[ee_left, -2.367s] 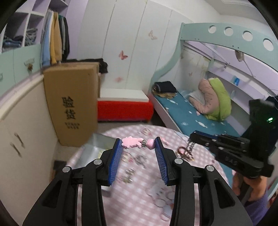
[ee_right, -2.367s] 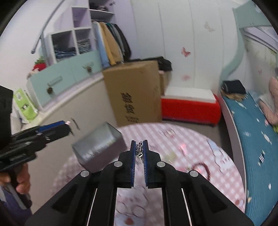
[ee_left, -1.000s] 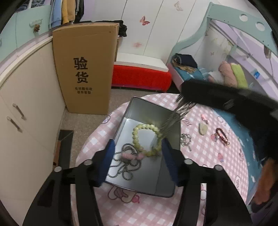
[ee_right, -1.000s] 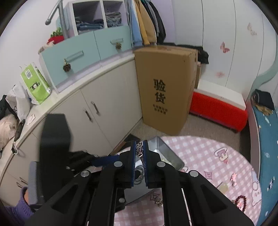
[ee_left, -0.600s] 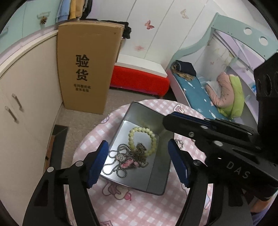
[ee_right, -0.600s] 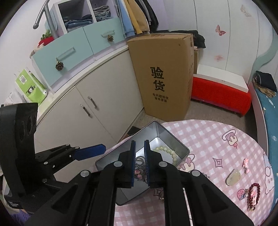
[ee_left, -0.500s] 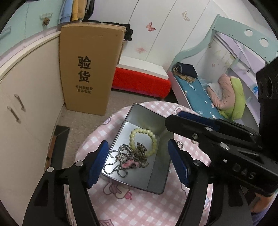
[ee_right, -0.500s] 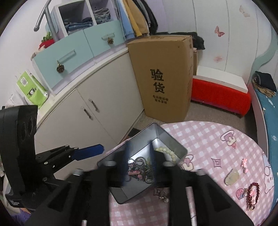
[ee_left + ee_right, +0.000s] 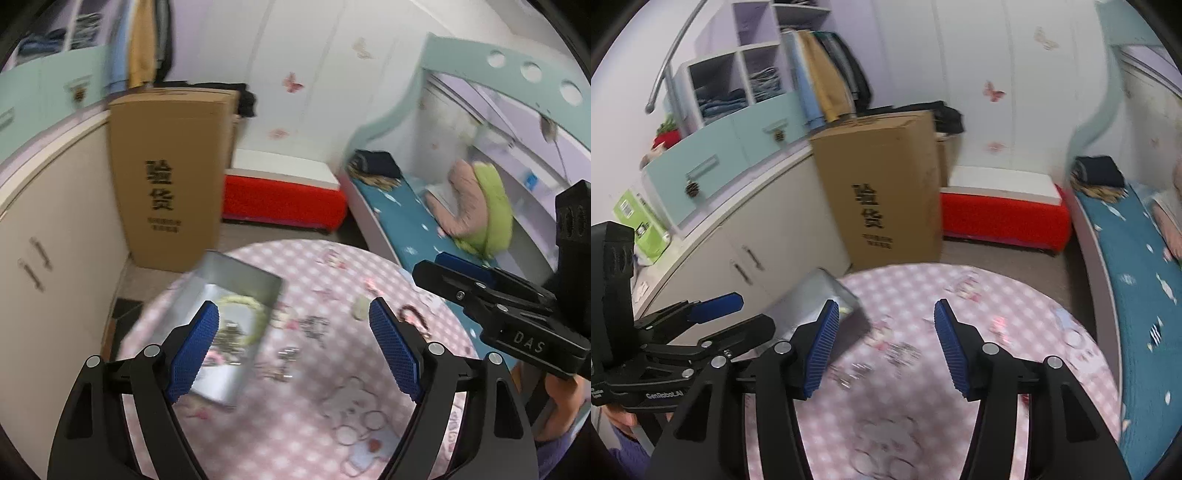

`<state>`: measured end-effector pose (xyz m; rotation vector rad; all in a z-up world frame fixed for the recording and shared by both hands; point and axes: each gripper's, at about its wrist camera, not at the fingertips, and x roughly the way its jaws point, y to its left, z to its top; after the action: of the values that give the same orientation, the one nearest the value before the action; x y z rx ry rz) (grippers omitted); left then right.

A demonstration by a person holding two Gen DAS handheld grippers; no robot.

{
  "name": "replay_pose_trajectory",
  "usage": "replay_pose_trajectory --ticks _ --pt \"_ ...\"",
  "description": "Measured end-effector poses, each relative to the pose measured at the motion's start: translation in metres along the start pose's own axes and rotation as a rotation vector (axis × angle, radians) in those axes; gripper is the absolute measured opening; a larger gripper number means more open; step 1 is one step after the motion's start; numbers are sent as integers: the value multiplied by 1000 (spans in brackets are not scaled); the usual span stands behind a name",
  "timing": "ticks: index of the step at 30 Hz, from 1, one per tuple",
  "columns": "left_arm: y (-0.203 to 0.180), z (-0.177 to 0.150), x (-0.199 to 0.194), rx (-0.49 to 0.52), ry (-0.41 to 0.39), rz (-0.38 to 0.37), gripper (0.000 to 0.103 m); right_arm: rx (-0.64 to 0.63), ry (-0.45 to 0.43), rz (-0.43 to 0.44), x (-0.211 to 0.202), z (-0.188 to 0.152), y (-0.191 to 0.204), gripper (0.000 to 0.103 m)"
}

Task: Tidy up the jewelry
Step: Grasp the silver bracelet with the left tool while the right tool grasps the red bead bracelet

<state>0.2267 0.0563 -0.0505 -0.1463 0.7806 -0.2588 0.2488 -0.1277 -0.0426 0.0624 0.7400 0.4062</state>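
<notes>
Spread wide and empty: black left gripper with blue pads [image 9: 293, 347], low in its frame; likewise black right gripper with blue pads [image 9: 886, 345]. Beyond, at centre-left, open silver metal tin [image 9: 255, 275] on round pink checked table [image 9: 295, 424], pale green bead bracelet [image 9: 242, 301] inside. Scattered right of tin: blurred small trinkets [image 9: 314, 326], dark red bead bracelet [image 9: 415, 319]. Farther, upper left: tall brown cardboard box [image 9: 170, 177].

The tabletop [image 9: 295, 435] is covered in pink and white checks. A silver tin [image 9: 240, 280] is seen, with a pale green bead ring [image 9: 255, 306] inside. Both black tongs [image 9: 293, 341] [image 9: 882, 341] are fitted with blue pads [image 9: 393, 350]. The box [image 9: 168, 177] is brown.
</notes>
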Motion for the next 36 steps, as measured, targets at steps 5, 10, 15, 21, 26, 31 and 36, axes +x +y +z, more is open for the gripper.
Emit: replay_pose_trajectory --ticks 5,10,15,21,26,31,36 --pt "-40 -7 29 30 48 -23 81 46 2 -54 -13 -21 -46 53" --pt "-56 -15 58 26 96 -12 81 105 20 -76 -16 -42 -85 55" --pt "-61 -22 86 35 144 18 81 159 49 -97 -7 -61 -118 55" --pt "-60 -36 125 63 194 83 81 195 96 -89 9 -82 -139 55" --pt "-54 -43 150 85 234 130 81 206 124 -93 21 -91 -151 55" --pt "-50 -46 166 104 264 163 72 215 139 -103 31 -95 -161 55" --pt "-53 -47 172 172 281 203 51 218 153 -105 38 -96 -165 55"
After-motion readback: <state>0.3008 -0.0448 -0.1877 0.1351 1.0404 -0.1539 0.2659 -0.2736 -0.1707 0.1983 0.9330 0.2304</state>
